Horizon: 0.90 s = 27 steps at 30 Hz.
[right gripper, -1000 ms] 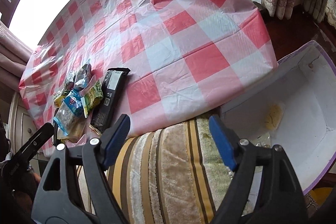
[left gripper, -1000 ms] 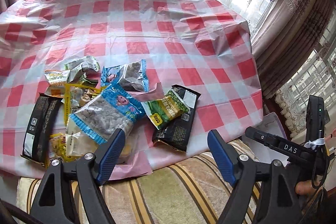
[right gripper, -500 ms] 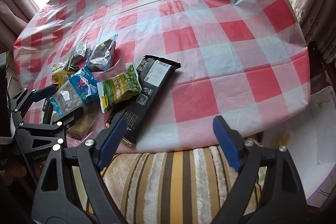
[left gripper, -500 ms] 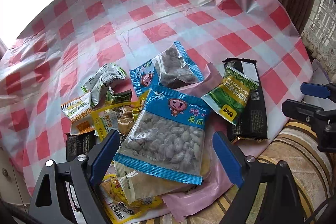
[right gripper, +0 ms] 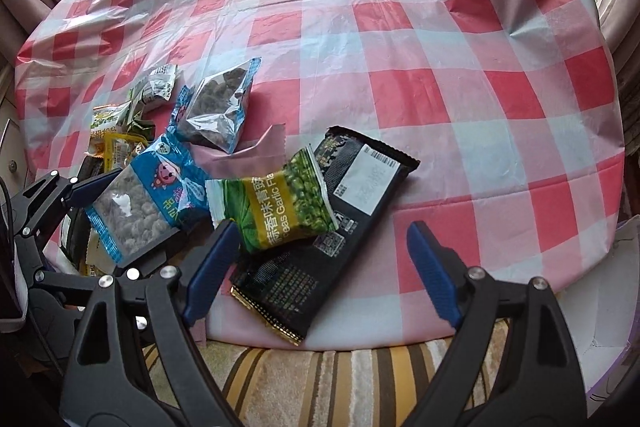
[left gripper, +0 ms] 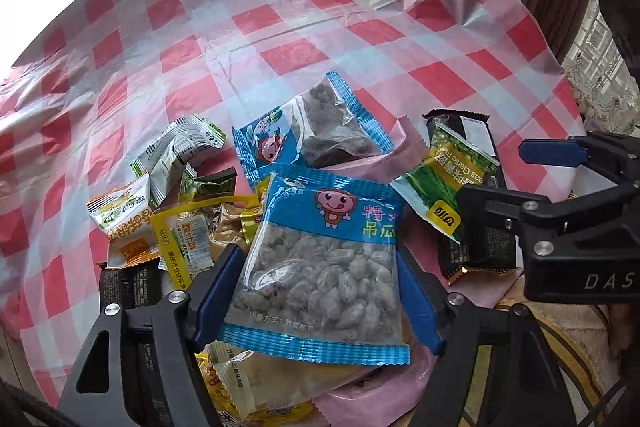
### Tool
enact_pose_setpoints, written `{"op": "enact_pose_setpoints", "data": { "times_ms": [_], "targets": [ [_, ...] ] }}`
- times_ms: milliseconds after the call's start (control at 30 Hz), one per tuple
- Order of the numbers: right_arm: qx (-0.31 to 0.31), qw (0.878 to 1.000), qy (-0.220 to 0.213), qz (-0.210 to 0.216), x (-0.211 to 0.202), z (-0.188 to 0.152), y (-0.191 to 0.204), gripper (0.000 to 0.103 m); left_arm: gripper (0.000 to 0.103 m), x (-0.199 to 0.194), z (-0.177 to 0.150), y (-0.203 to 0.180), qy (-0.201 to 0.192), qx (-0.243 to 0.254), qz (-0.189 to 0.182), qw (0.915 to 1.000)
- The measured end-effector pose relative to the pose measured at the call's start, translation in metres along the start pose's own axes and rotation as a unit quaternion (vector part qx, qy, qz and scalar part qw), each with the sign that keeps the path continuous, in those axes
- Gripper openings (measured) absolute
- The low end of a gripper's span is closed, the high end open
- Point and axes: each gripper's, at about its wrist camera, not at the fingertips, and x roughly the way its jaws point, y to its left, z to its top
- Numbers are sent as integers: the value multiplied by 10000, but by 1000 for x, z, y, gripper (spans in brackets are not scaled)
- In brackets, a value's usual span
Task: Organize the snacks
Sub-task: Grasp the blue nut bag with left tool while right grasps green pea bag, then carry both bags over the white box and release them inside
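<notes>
Black bar (right gripper: 320,251) under pea packet (right gripper: 280,211)

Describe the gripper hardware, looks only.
Both alike: the left gripper and right gripper have black plastic scissor-style arms with silver rivets and flat blue textured fingers. White "DAS" lettering marks the right gripper's body in the left view. No sleeves visible.

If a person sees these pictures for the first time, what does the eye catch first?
First, the red-checked tablecloth filling both views, with a heap of snack packets at its near left edge. Next, the blue nut bag lying between the open fingers of the left gripper. Then the green pea packet resting on a black packet, just ahead of the open right gripper.
</notes>
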Motion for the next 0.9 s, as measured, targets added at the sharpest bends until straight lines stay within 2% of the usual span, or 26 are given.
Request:
{"op": "enact_pose_setpoints", "data": {
  "times_ms": [367,433,533,567,633,700,900],
  "targets": [
    [-359,9991,121,-175,16,9,19,87,64,-6,-6,1,-206,-79,-168,9996],
    [-434,9989,96,-169,16,9,23,83,64,-6,-6,2,-225,-106,-211,9995],
    [-528,9984,-4,-213,13,7,26,66,63,-9,-7,2,-284,-130,-216,9993],
    [-552,9981,-39,-282,11,7,27,54,62,-10,-7,2,-311,-139,-258,9991],
    [-541,9983,-72,-192,10,6,26,45,62,-13,-8,2,-364,-151,-260,9989],
    [-521,9985,-93,-127,8,5,25,31,62,-14,-8,1,-379,-174,-255,9988],
    [-397,9990,-150,119,3,0,20,16,62,-22,-10,3,-459,-297,-174,9984]
  ]
}}
